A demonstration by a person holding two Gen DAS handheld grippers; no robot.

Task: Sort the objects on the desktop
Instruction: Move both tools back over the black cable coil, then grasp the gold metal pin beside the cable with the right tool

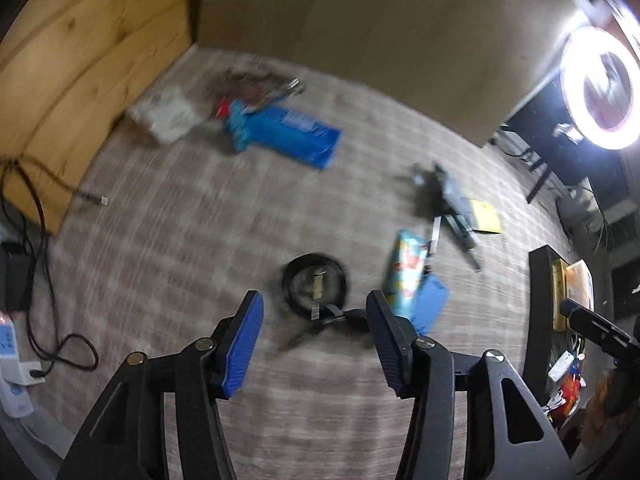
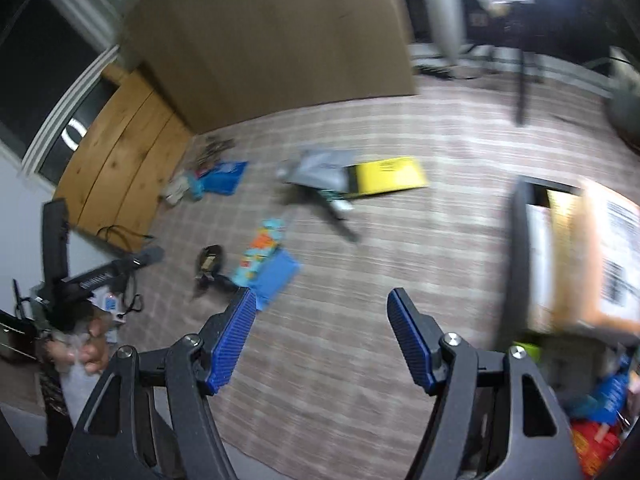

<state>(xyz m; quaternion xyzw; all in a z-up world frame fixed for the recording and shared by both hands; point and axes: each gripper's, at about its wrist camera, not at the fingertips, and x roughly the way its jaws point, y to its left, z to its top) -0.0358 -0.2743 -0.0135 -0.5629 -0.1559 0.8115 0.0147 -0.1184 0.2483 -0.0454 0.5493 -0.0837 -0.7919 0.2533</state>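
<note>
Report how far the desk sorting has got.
Done: the black bin at the edge already holds several items. In hand: nothing; the left gripper and right gripper are both open and empty. Left: the cable coil, blue pack, yellow pad and other clutter still on the cloth.

1 black tape roll [image 1: 315, 288], 1 yellow pad [image 1: 485, 217], 2 blue pkgs [image 1: 286, 132], 1 ring light [image 1: 600, 88].

Two steep downward wrist views, shared checked tablecloth [image 1: 168, 216].
</note>
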